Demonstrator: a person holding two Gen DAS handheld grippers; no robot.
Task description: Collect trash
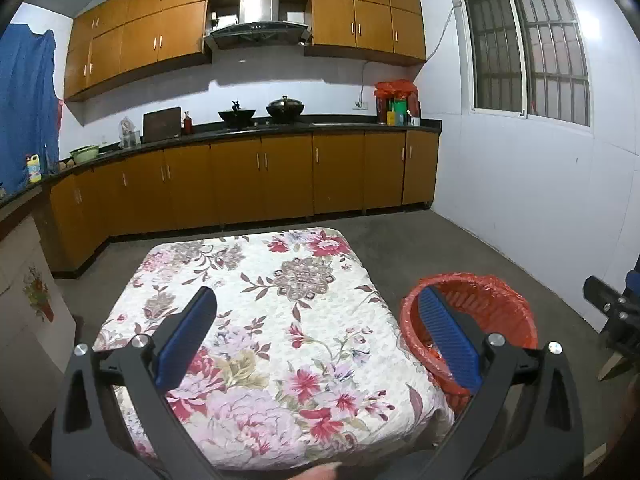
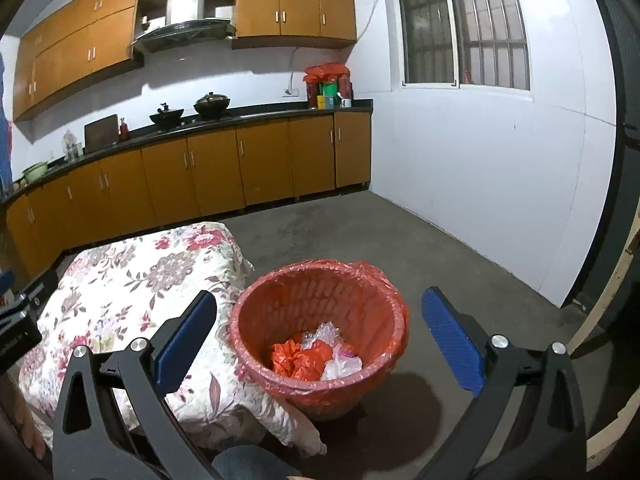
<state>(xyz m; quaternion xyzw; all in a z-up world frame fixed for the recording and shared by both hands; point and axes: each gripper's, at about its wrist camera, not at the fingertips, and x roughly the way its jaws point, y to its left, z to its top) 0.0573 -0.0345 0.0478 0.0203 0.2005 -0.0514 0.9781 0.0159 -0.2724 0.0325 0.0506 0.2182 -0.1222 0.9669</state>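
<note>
Beside floral quilted table [image 2: 120,292]: round red lined bin [image 2: 320,384], crumpled plastic trash [image 2: 316,356] inside; both hand-held grippers wide open, empty.

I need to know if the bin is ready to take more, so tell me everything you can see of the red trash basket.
The red trash basket is a round, lattice-walled plastic bin lined with a thin red plastic bag folded over its rim. It stands upright on the grey concrete floor, right beside the table with the floral cloth; whether they touch is unclear. Inside, at the bottom, lie crumpled red plastic and clear or white wrappers. Most of it is unfilled. Neither gripper touches it.
</note>
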